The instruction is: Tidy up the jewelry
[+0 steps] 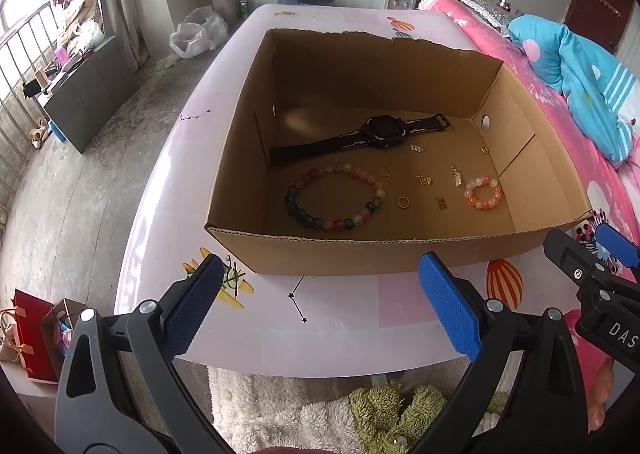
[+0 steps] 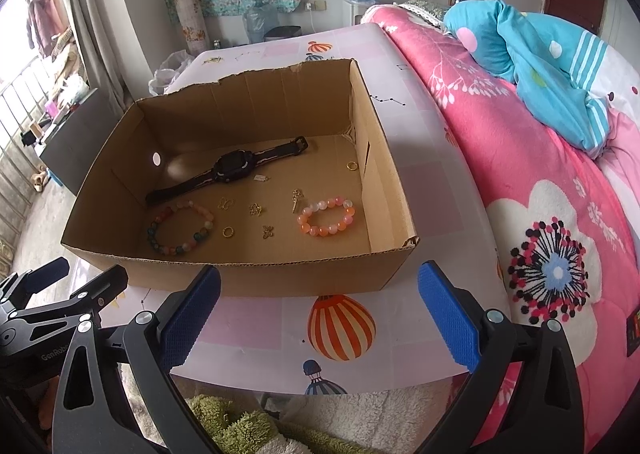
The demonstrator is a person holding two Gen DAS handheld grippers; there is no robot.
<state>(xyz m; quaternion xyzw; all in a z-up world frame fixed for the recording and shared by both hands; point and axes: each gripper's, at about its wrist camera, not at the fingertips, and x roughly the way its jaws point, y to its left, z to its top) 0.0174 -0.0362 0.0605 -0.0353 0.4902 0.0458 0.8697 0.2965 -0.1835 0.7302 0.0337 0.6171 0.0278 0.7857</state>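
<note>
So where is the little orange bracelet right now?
The small orange bracelet lies on the floor of the cardboard box, near its right wall, with a gold charm just to its left.

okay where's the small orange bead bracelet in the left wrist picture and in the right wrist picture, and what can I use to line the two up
Left wrist: the small orange bead bracelet lies on the cardboard box floor, right of centre, near the right wall.
Right wrist: the same bracelet lies centre frame, on the right of the box floor.
Shared landmark: the black watch lying behind it, toward the back wall.
</note>
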